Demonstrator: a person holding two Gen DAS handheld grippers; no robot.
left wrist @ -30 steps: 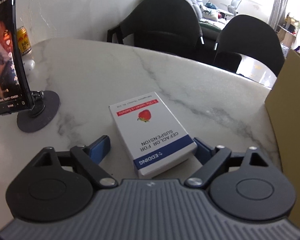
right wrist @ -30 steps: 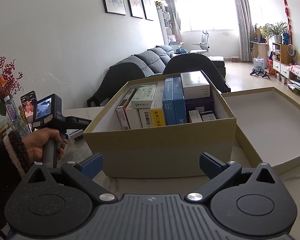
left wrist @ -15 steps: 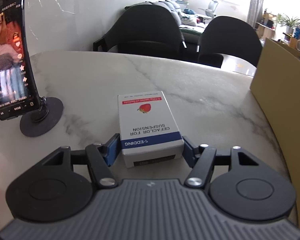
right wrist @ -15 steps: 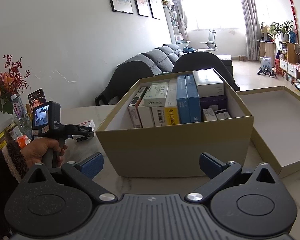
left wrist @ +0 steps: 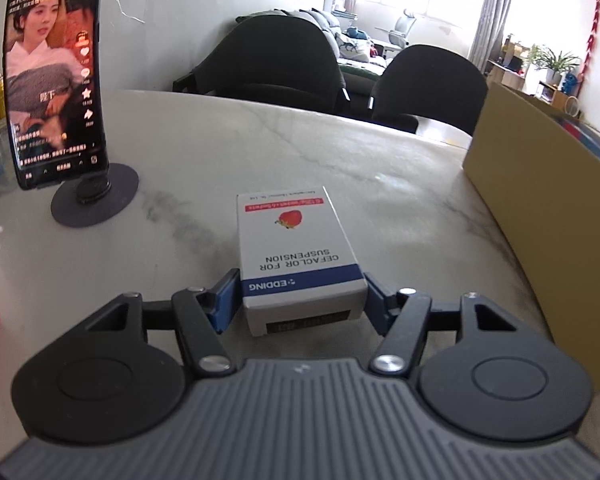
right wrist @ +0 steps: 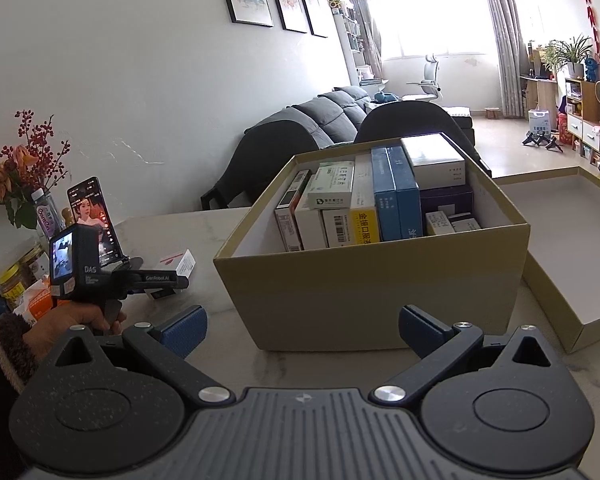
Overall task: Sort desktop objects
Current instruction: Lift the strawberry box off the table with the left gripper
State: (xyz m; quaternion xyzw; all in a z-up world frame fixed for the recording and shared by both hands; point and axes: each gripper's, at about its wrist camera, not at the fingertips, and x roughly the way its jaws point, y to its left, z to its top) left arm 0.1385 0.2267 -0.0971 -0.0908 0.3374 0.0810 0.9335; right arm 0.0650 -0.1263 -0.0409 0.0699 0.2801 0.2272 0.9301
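- On the marble table (left wrist: 228,148), the Cefaclor medicine box (left wrist: 298,256) sits clamped by its near end between the left gripper's (left wrist: 298,300) blue pads.
- Right gripper (right wrist: 302,326) gapes empty before the cardboard box (right wrist: 372,280).

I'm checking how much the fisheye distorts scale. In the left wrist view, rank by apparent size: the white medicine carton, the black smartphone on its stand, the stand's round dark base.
1. Black smartphone, the largest, though it looms near the lens.
2. White medicine carton.
3. Round dark base, the smallest.

White medicine box (left wrist: 296,256) flat on marble table (left wrist: 260,152)
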